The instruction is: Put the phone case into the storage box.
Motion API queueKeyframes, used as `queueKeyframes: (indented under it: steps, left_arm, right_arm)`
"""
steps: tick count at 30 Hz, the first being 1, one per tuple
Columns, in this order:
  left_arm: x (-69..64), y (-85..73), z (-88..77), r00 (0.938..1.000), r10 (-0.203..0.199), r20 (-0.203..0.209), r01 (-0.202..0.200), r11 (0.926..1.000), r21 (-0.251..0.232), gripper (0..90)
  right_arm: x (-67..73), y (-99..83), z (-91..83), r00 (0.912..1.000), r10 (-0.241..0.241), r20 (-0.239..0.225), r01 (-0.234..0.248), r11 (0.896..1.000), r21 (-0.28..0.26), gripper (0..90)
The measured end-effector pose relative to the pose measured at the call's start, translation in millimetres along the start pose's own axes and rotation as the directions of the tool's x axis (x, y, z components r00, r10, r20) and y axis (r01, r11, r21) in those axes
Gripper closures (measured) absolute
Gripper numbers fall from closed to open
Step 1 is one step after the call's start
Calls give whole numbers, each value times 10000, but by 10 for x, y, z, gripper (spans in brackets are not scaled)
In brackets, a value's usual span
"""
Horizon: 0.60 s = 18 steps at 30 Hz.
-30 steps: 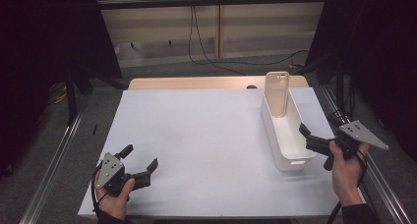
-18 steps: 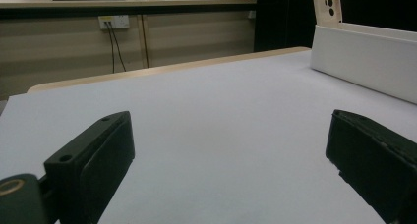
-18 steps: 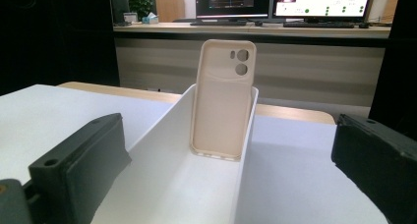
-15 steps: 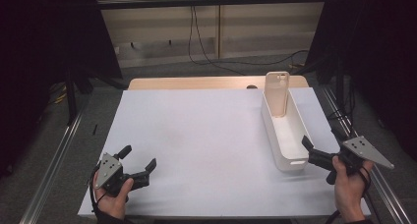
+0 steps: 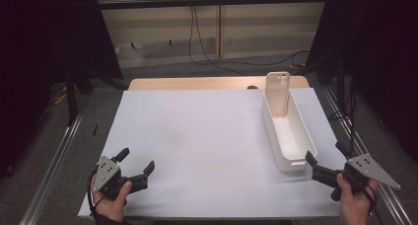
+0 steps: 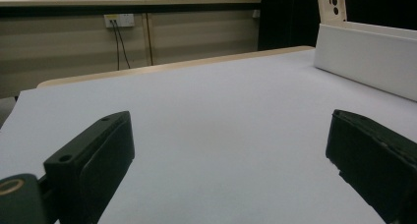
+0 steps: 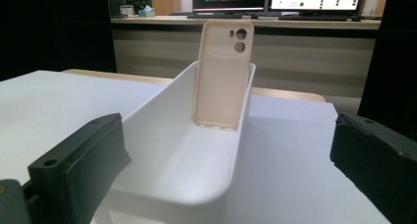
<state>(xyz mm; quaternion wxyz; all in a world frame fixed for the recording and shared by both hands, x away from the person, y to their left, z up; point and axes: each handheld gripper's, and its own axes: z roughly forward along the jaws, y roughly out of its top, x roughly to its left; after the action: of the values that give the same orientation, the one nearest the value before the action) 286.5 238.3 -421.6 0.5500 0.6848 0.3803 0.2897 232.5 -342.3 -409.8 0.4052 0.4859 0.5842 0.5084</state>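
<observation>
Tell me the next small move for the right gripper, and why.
Probably ease the right gripper forward along the bin toward the phone case. Its jaws stand open and empty at the bin's near end, while the case leans upright against the far wall. The left gripper sits open, far off on the table.

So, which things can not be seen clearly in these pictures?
- Phone case: its foot, high view, hidden by the white bin wall.
- Bin's near floor: right gripper view, hidden behind its own rim.
- Right gripper: rear, high view, under its grey plate.
- Left gripper: body, left gripper view, cut by the bottom edge.
</observation>
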Motion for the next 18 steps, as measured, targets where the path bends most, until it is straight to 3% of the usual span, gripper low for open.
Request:
queueKeyframes:
  steps: [7, 14, 18]
  left_arm:
    - [4, -10, -11, 10000, 1, -34, -1, 10000, 59, 41]
    - [10, -23, -37, 10000, 28, -89, -27, 10000, 60, 41]
    - [25, -29, -47, 10000, 61, -78, -60, 9999, 125, 41]
  right_arm:
    - [-3, -99, -112, 9997, 216, 107, -216, 9998, 40, 0]
    - [27, -178, -167, 9999, -86, -133, 90, 9997, 239, 0]
    - [29, -214, -221, 10000, -79, 25, 79, 9998, 166, 0]
